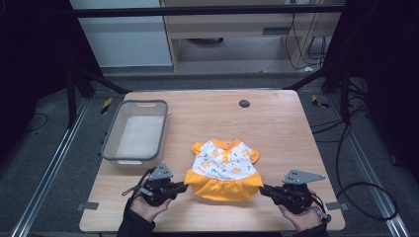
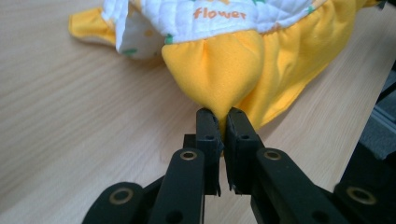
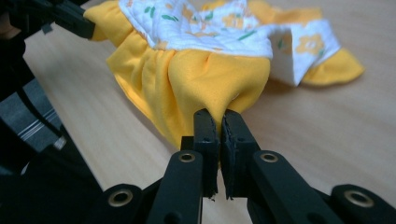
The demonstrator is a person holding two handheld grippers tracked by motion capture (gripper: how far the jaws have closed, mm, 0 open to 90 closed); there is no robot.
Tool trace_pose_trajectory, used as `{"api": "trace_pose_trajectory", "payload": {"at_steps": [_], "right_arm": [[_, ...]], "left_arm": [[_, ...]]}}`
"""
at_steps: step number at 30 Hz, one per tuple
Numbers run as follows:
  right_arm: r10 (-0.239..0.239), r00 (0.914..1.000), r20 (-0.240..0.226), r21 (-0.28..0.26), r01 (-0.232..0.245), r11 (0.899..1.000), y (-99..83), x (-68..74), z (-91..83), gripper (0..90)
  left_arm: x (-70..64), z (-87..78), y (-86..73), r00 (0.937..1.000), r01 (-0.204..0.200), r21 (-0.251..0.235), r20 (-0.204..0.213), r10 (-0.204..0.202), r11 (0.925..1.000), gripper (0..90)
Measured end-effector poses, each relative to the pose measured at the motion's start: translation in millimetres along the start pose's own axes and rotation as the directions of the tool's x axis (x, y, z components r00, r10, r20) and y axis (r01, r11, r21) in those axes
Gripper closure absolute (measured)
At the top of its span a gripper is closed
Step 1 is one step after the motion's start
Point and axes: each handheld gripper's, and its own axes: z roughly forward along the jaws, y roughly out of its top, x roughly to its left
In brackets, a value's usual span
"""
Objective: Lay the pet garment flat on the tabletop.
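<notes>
A small dress (image 1: 223, 170) with a white printed top and a yellow skirt lies on the wooden table (image 1: 276, 128), collar pointing away from me. My left gripper (image 1: 184, 187) is shut on the skirt's left hem corner; in the left gripper view the yellow cloth (image 2: 224, 74) bunches between the jaws of this gripper (image 2: 223, 122). My right gripper (image 1: 262, 190) is shut on the right hem corner, and the right gripper view shows the skirt (image 3: 196, 79) pinched in this gripper (image 3: 220, 122), with the left gripper (image 3: 70, 18) at the far corner.
A grey plastic tub (image 1: 136, 131) stands at the table's left, beyond my left hand. A round black cable hole (image 1: 244, 103) sits near the far edge. Cables (image 1: 356, 163) trail on the floor to the right.
</notes>
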Motion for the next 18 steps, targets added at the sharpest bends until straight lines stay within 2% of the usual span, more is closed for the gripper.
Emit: {"api": "trace_pose_trajectory", "payload": {"at_steps": [1,2,3,6,7,8,10,11,12,13,14,15,16,17,18], "right_arm": [[0.001,1.0000,0.001,0.023,-0.002,1.000,-7.1,0.9,1.7,84.6],[0.001,1.0000,0.001,0.023,-0.002,1.000,-7.1,0.9,1.7,84.6],[-0.006,0.9998,0.020,0.046,0.006,0.999,-13.1,1.2,4.8,82.2],[-0.009,0.9994,0.033,0.072,0.006,0.997,-16.7,-0.2,8.4,78.2],[-0.020,0.9984,0.053,0.084,0.016,0.996,-19.6,-2.9,11.5,75.4],[-0.015,0.9984,0.055,0.089,0.010,0.996,-20.4,-3.7,12.3,74.2],[-0.019,0.9978,0.064,0.084,0.014,0.996,-21.0,-4.4,12.1,73.1],[-0.022,0.9976,0.066,0.062,0.018,0.998,-20.6,-6.0,10.1,70.4],[-0.026,0.9971,0.071,0.039,0.024,0.999,-20.1,-6.5,8.7,68.7],[-0.020,0.9968,0.077,0.024,0.019,1.000,-19.2,-6.7,7.1,67.2],[-0.020,0.9968,0.077,0.024,0.019,1.000,-19.2,-6.7,7.1,67.2],[-0.011,0.9968,0.080,-0.013,0.012,1.000,-17.4,-8.3,5.5,67.3],[-0.011,0.9968,0.080,-0.013,0.012,1.000,-17.4,-8.3,5.5,67.3],[-0.002,0.9967,0.082,-0.036,0.005,0.999,-14.7,-9.3,5.3,69.3],[-0.008,0.9962,0.086,-0.048,0.012,0.999,-13.1,-10.1,6.3,70.9]], "left_arm": [[-1.1,1.2,-3.7,1.0000,-0.004,0.012,-0.006,0.004,0.9999,84.6],[-2.3,2.8,-7.3,0.9997,-0.011,0.027,-0.019,0.012,0.9996,84.6],[-4.2,6.4,-13.1,0.9991,-0.022,0.050,-0.034,0.024,0.9985,84.1],[-6.4,9.1,-17.3,0.9985,-0.026,0.058,-0.045,0.029,0.9980,82.2],[-8.4,10.5,-19.8,0.9971,-0.037,0.068,-0.064,0.041,0.9970,76.1],[-8.4,10.5,-19.8,0.9971,-0.037,0.068,-0.064,0.041,0.9970,70.7],[-9.8,8.9,-21.8,0.9968,-0.039,0.067,-0.067,0.044,0.9970,68.0],[-10.7,3.8,-21.4,0.9962,-0.044,0.039,-0.074,0.047,0.9983,65.6],[-10.7,3.8,-21.4,0.9962,-0.044,0.039,-0.074,0.047,0.9983,62.6],[-11.2,-2.2,-18.1,0.9953,-0.049,-0.005,-0.084,0.048,0.9988,60.0],[-11.2,-2.2,-18.1,0.9953,-0.049,-0.005,-0.084,0.048,0.9988,58.3],[-10.5,-7.2,-14.1,0.9932,-0.061,-0.044,-0.102,0.056,0.9972,57.0],[-10.5,-7.2,-14.1,0.9932,-0.061,-0.044,-0.102,0.056,0.9972,57.0],[-8.6,-10.2,-10.2,0.9927,-0.059,-0.075,-0.109,0.050,0.9955,57.5],[-8.0,-10.8,-8.5,0.9926,-0.056,-0.083,-0.113,0.046,0.9950,58.6]]}}
